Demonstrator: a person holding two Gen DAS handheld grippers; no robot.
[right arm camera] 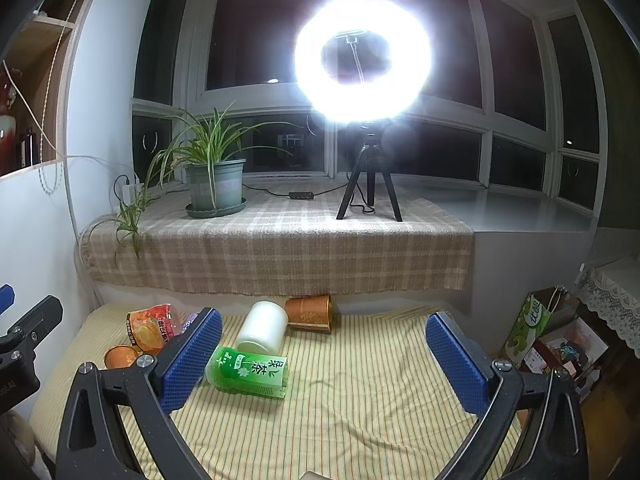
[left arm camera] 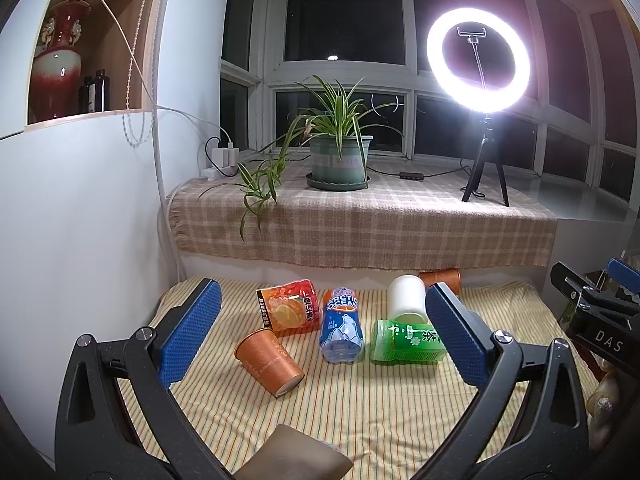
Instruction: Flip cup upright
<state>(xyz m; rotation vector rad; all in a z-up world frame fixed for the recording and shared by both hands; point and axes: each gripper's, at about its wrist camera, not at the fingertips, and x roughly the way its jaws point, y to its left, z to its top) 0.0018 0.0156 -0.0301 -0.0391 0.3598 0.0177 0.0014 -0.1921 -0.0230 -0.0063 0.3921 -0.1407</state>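
An orange paper cup (left arm camera: 269, 361) lies on its side on the striped cloth (left arm camera: 360, 408), between my left gripper's (left arm camera: 324, 336) open blue pads and nearer the left pad (left arm camera: 191, 332). It shows partly in the right wrist view (right arm camera: 120, 356). A second orange cup (left arm camera: 440, 279) (right arm camera: 310, 313) lies on its side at the back by the ledge. A white cup (left arm camera: 407, 298) (right arm camera: 262, 327) lies on its side too. My right gripper (right arm camera: 324, 360) is open and empty above the cloth, with a green tea bottle (right arm camera: 248, 372) just right of its left pad.
A blue Arctic Ocean bottle (left arm camera: 341, 330), an orange drink bottle (left arm camera: 290, 308) and the green bottle (left arm camera: 406, 342) lie among the cups. A cloth-covered ledge (left arm camera: 360, 224) behind holds a potted plant (left arm camera: 340, 160) and ring light (left arm camera: 478, 60). Boxes (right arm camera: 552, 344) stand at the right.
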